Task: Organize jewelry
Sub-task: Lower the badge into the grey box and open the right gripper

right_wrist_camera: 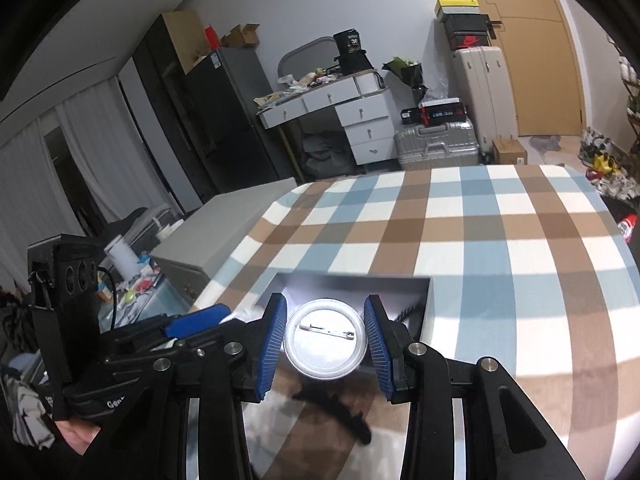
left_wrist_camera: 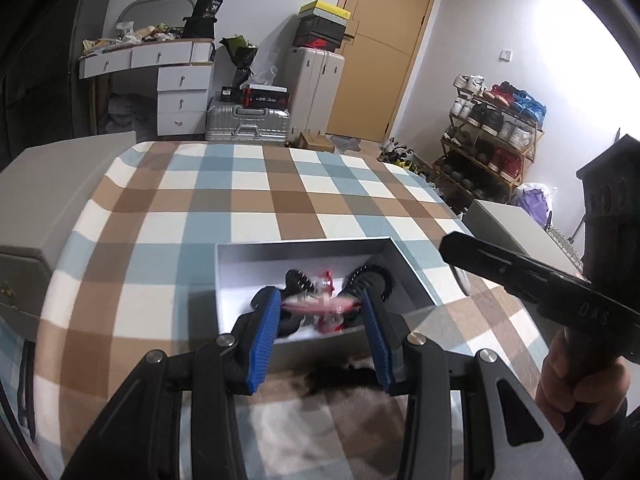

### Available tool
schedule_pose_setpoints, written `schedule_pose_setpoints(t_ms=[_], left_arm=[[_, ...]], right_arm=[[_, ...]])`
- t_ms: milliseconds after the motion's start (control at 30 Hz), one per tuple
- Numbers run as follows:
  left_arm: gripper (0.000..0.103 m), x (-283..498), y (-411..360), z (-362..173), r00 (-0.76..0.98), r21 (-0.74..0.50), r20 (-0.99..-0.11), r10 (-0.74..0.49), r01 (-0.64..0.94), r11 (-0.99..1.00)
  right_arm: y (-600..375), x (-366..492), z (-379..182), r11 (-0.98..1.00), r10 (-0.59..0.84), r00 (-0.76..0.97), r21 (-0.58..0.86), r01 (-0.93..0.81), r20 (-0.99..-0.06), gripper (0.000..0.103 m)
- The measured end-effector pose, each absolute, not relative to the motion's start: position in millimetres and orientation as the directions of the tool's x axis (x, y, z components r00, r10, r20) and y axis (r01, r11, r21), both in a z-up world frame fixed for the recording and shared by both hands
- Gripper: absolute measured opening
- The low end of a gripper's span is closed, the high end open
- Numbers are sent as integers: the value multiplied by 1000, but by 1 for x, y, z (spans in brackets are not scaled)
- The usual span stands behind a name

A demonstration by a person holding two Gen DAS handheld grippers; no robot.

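Observation:
An open white box [left_wrist_camera: 236, 280] sits on the checked tablecloth [left_wrist_camera: 248, 196]. In it lie black spiked bracelets [left_wrist_camera: 370, 274] and a red piece [left_wrist_camera: 327, 278]. My left gripper [left_wrist_camera: 320, 301] hangs over the box's near side, shut on a blurred pink and clear piece [left_wrist_camera: 316, 303]. My right gripper [right_wrist_camera: 325, 309] is shut on a round silver pin badge [right_wrist_camera: 325, 350] with its pin side facing me, just above the box [right_wrist_camera: 360, 285]. A black item [right_wrist_camera: 340, 406] lies on the cloth in front of the box. Each gripper shows in the other's view, the left gripper [right_wrist_camera: 196, 322] and the right gripper [left_wrist_camera: 516, 274].
A grey chest [left_wrist_camera: 52, 196] stands against the table's left edge, and a white box [left_wrist_camera: 500, 216] sits off its right edge. A person's hand [left_wrist_camera: 580, 384] holds the right gripper's handle. Beyond the table are suitcases, a dresser and a shoe rack.

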State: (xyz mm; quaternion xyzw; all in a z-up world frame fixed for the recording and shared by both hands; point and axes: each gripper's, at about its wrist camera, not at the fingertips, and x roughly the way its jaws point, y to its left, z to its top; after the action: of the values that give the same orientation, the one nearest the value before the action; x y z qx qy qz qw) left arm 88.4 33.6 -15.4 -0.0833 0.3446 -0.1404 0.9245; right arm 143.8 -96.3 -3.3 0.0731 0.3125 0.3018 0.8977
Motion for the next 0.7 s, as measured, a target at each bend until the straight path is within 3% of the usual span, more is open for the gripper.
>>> schedule_pose_setpoints(t_ms=[300, 567, 633, 700], left_arm=[[36, 110, 23, -23, 703, -220, -643, -303, 209, 953], [36, 126, 24, -39, 665, -246, -669, -330, 221, 944], [38, 125, 27, -37, 671, -251, -665, -328, 213, 944], [52, 125, 31, -35, 672, -260, -664, -329, 205, 944]], right_arm=[[-85, 179, -15, 802, 591, 602, 312, -509, -537, 39], [-79, 210, -52, 788, 610, 521, 389, -478, -596, 41], [-80, 214, -58, 785, 615, 502, 412, -463, -608, 47], [-85, 213, -58, 783, 619, 513, 426, -453, -594, 61]])
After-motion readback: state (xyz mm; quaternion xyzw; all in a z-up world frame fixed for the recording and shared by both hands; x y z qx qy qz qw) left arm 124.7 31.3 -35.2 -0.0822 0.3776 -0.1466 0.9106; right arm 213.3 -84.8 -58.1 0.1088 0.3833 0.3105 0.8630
